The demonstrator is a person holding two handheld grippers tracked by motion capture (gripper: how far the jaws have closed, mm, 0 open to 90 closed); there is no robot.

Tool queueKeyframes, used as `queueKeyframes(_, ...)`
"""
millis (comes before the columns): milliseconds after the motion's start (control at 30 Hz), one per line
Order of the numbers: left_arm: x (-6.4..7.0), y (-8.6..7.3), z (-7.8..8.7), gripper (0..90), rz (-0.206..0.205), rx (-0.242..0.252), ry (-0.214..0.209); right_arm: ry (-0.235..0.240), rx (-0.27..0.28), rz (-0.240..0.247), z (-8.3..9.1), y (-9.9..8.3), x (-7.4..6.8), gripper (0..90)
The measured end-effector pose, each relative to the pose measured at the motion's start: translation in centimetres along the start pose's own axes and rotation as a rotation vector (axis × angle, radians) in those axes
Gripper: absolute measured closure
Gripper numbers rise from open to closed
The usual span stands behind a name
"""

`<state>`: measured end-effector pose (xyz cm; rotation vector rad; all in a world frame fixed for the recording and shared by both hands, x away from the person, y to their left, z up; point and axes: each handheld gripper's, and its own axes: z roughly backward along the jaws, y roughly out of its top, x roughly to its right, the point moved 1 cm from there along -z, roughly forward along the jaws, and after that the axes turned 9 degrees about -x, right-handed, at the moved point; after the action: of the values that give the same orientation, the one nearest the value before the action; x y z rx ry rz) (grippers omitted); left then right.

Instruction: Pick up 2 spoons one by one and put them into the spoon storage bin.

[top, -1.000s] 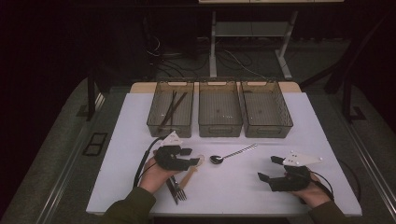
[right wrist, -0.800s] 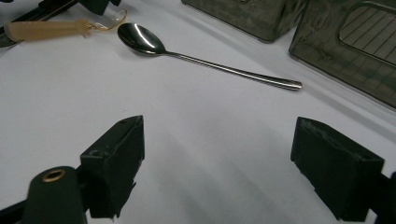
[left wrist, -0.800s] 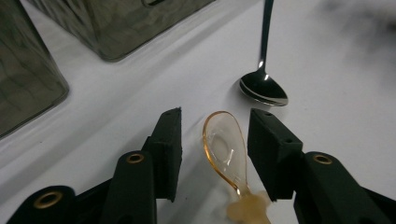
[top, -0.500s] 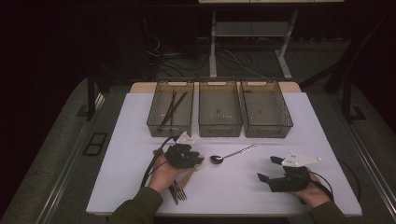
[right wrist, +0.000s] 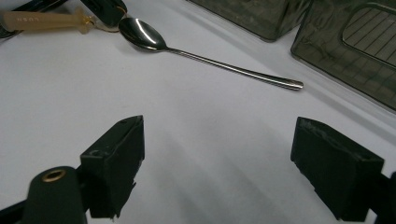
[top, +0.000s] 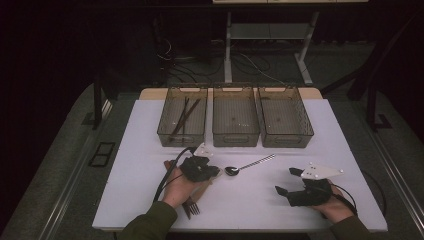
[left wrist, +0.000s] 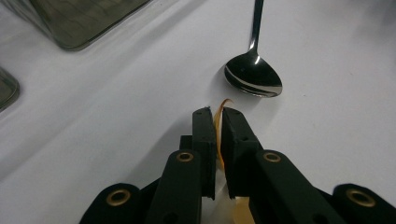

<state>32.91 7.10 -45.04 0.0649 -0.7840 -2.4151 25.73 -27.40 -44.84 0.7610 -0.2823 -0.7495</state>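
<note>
My left gripper [top: 216,172] [left wrist: 217,113] is shut on a thin gold loop [left wrist: 219,122] tied to the end of a pale tan handle [right wrist: 43,21]. Its tips hover just short of the bowl of a steel spoon [top: 248,164] [left wrist: 252,74] [right wrist: 196,52], which lies flat on the white table [top: 150,150]. From the right gripper view, the left gripper's jaws [right wrist: 105,9] pinch the loop beside the spoon bowl. My right gripper [top: 286,181] [right wrist: 219,129] rests open at the table's front right with nothing between its jaws.
Three clear bins stand in a row at the back: the left bin [top: 165,131] holds long dark utensils, the middle bin [top: 235,136] and right bin [top: 286,139] look bare. A fork [top: 190,205] lies under the left hand near the front edge.
My left gripper has crept to the right, closer to the spoon's bowl, still shut. The right gripper has stayed where it was.
</note>
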Motion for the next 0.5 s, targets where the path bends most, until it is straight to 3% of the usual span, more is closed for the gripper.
queueKeyframes(233, -0.1, 0.0, 0.3, 84.2, -0.014, 0.006, 0.007, 0.001, 0.003, -0.001, 0.1, 0.0, 0.0, 17.7)
queueKeyframes(333, -0.1, 0.0, 0.6, 84.3, -0.005, 0.02, 0.006, 0.005, 0.006, -0.001, 0.1, 0.0, 0.0, 17.6)
queueKeyframes(367, -0.2, 0.0, 0.8, 84.3, -0.021, 0.023, 0.007, 0.005, 0.006, -0.002, 0.1, 0.1, 0.0, 17.6)
queueKeyframes(500, -0.3, 0.1, 1.3, 84.4, -0.023, 0.05, 0.005, 0.008, 0.008, -0.008, 0.2, 0.1, -0.1, 17.6)
